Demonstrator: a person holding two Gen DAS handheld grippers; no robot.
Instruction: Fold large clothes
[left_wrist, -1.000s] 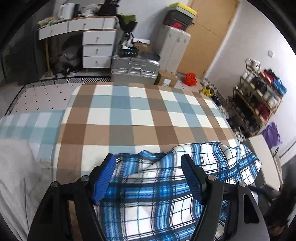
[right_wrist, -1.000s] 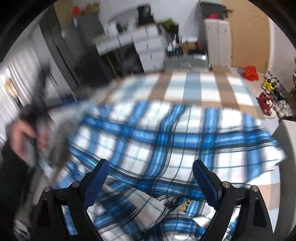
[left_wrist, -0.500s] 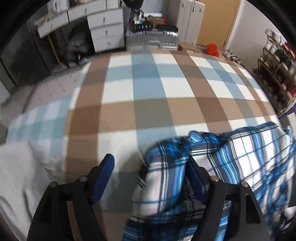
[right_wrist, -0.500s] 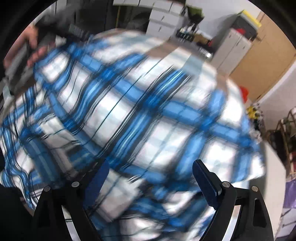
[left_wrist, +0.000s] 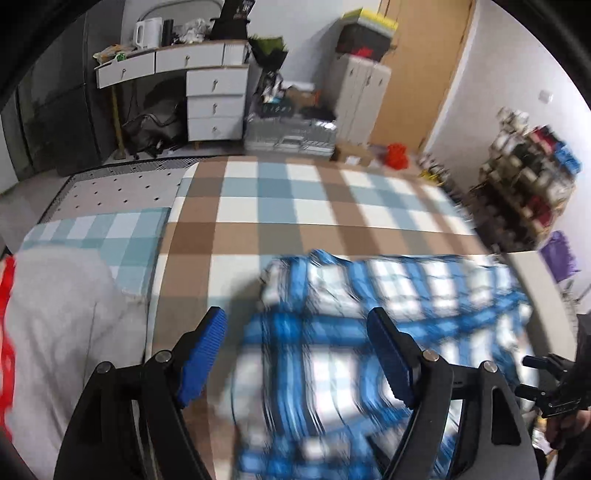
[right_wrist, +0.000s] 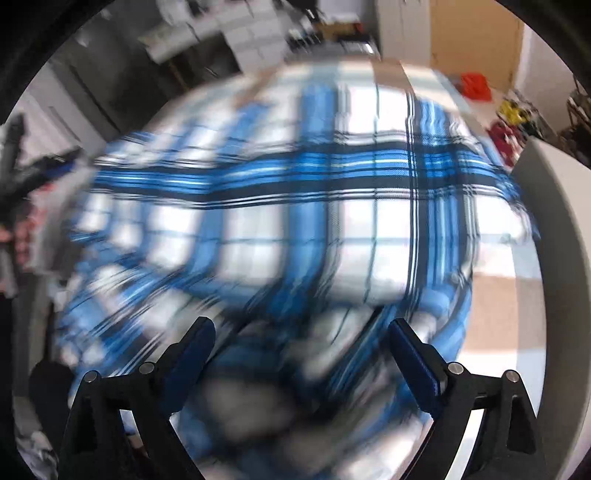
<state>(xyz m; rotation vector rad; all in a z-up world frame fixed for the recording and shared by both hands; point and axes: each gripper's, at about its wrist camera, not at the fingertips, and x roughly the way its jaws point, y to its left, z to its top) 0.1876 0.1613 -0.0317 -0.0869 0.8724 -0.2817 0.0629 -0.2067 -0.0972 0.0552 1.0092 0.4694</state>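
Note:
A blue, white and black plaid shirt (left_wrist: 369, 332) lies bunched on a bed covered by a brown, light-blue and white checked blanket (left_wrist: 295, 210). My left gripper (left_wrist: 295, 354) is open above the shirt's near left part, its blue pads apart. In the right wrist view the shirt (right_wrist: 295, 206) fills the frame, blurred by motion. My right gripper (right_wrist: 299, 354) is open close over the cloth and grips nothing. The right gripper also shows at the right edge of the left wrist view (left_wrist: 554, 387).
A grey garment with red trim (left_wrist: 55, 332) lies at the bed's left. White drawers (left_wrist: 216, 99), a silver suitcase (left_wrist: 291, 129), a cabinet (left_wrist: 360, 96) and a shoe rack (left_wrist: 528, 177) stand beyond the bed. A white surface (right_wrist: 554, 258) sits at the right.
My left gripper has pulled back and tilted up, so more of the room shows. The shirt has shifted and lies flatter across the bed. The right gripper has swung over the shirt.

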